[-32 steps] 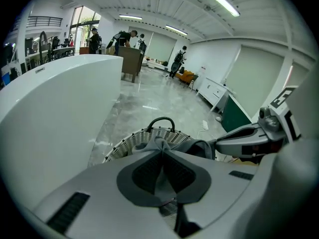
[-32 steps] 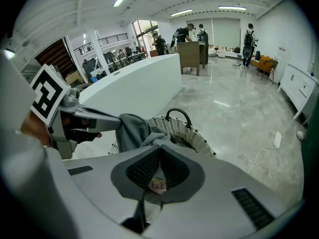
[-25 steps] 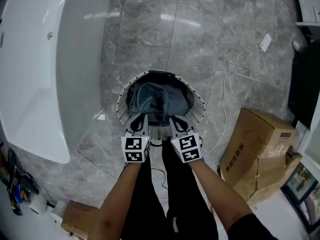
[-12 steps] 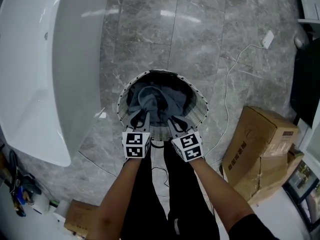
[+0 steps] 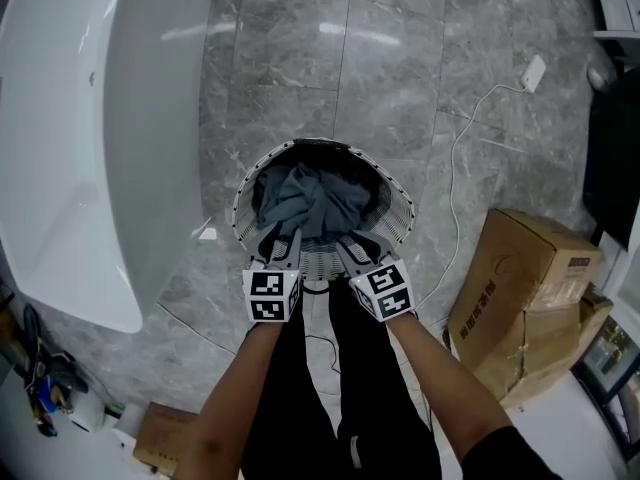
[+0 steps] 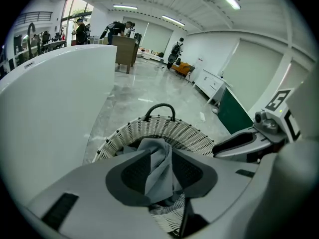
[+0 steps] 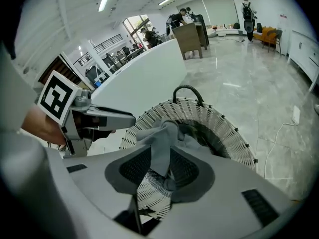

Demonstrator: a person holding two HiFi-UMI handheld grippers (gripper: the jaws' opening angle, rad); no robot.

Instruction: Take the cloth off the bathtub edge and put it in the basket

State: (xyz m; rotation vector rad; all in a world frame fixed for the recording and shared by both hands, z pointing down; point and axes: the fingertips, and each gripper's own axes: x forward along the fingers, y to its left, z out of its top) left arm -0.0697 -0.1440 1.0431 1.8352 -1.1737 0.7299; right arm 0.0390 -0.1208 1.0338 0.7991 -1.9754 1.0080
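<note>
Grey marble floor (image 5: 400, 88) beside a white bathtub (image 5: 70, 148): grey cloth (image 5: 315, 203) heaped in the wicker basket (image 5: 402, 215).
Head view: left gripper (image 5: 282, 240) and right gripper (image 5: 352, 245) hover at the rim; the cardboard box (image 5: 520, 278) bears print too small to read. Left gripper view: fingers opening, a cloth fold hanging loose between them. Right gripper view: the same. Soft, light, limp fabric, I judge; pinch any bunched fold.

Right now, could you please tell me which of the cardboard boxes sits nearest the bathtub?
The small box at the picture's lower left, just past the bathtub's rounded end. The stacked boxes stand on the far side of the basket.
</note>
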